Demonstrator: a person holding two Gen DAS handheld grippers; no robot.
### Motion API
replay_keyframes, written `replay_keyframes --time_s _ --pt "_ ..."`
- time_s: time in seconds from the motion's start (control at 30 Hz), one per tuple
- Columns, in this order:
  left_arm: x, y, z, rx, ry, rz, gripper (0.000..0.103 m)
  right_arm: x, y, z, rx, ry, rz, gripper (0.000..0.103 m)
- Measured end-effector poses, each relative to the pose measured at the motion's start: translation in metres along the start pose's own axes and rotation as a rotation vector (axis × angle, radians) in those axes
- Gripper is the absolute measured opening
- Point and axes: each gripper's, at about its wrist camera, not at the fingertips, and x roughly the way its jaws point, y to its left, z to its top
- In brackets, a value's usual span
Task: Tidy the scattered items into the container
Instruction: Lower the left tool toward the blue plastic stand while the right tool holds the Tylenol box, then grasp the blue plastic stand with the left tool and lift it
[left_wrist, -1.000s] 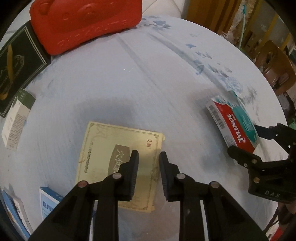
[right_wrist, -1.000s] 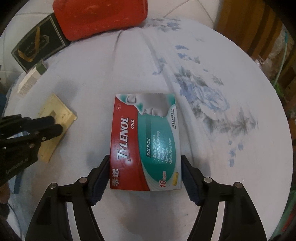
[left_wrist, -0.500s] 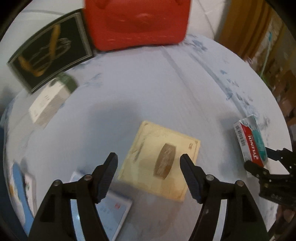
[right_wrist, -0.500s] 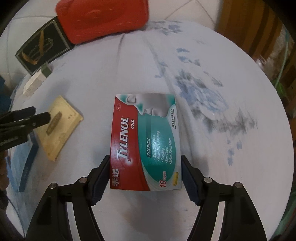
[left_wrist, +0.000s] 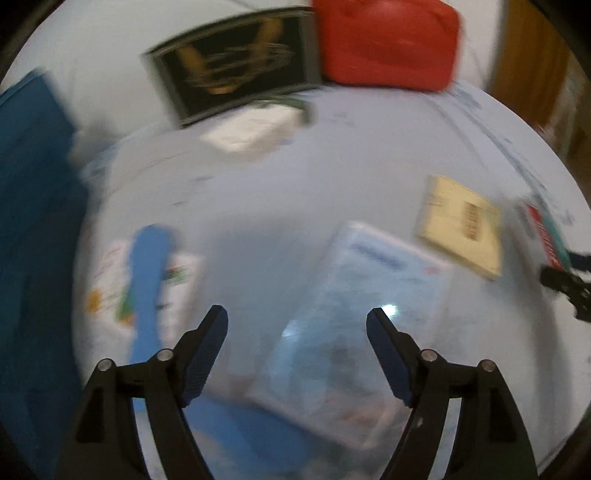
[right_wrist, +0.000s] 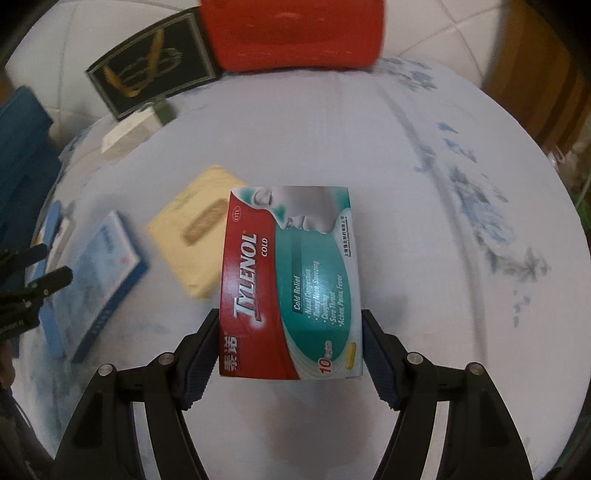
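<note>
Cardboard of the glossy Tylenol box (right_wrist: 291, 284) sits clamped by its long sides in the right tool (right_wrist: 290, 354), lifted above the cloth-covered desk (right_wrist: 424, 177). Slick card could slip if squeezed lightly. Beyond the box, a flat yellow packet (right_wrist: 195, 229) lies on the desk; farther still, the red moulded container (right_wrist: 295, 33). The left tool (left_wrist: 297, 332) gapes wide over a blurred pale-blue box (left_wrist: 373, 306).

Home; floral tablecloth (right_wrist: 461, 177), tiled floor (right_wrist: 436, 29)
</note>
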Motion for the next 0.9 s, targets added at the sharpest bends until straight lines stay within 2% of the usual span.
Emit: replay_keyframes --time_s 0.1,0.23,0.3,0.4,0.47,0.53,0.6,0.63,0.67,0.7,0.73,0.8,0.9 --pt "-0.004 0.045 -0.006 -0.060 -0.010 0.072 0.077 -0.010 0.024 -0.005 0.038 -0.031 0.016 0.071" --pt "0.006 0.090 -0.015 -0.120 0.030 0.094 0.077 -0.013 0.053 -0.010 0.047 -0.039 0.037 0.071" --pt "0.013 0.099 -0.021 -0.131 0.045 0.097 0.077 -0.010 0.068 -0.011 0.023 -0.032 0.041 0.071" --pt "0.032 0.109 -0.032 -0.151 0.084 0.061 0.077 -0.007 0.081 -0.013 0.006 -0.025 0.043 0.071" --pt "0.050 0.110 -0.040 -0.162 0.132 0.050 0.065 -0.006 0.088 -0.014 -0.002 -0.021 0.044 0.071" --pt "0.049 0.105 -0.043 -0.142 0.104 0.084 0.060 -0.005 0.093 -0.015 -0.010 -0.017 0.039 0.072" --pt "0.044 0.104 -0.046 -0.160 0.099 0.047 0.056 -0.004 0.098 -0.015 -0.012 -0.014 0.035 0.072" --pt "0.041 0.103 -0.047 -0.160 0.095 0.033 0.049 -0.004 0.099 -0.015 -0.014 -0.013 0.034 0.071" --pt "0.036 0.101 -0.047 -0.154 0.086 0.025 0.040 -0.004 0.101 -0.015 -0.016 -0.012 0.034 0.072" --pt "0.029 0.098 -0.047 -0.139 0.067 0.009 0.010 -0.005 0.103 -0.015 -0.019 -0.013 0.035 0.072" --pt "0.024 0.096 -0.046 -0.135 0.065 -0.011 0.000 -0.006 0.105 -0.015 -0.022 -0.015 0.038 0.072" --pt "0.024 0.094 -0.042 -0.128 0.080 -0.041 0.000 -0.006 0.110 -0.015 -0.028 -0.017 0.041 0.072" --pt "0.033 0.104 -0.039 -0.121 0.100 0.024 0.000 -0.009 0.114 -0.016 -0.032 -0.024 0.052 0.072"
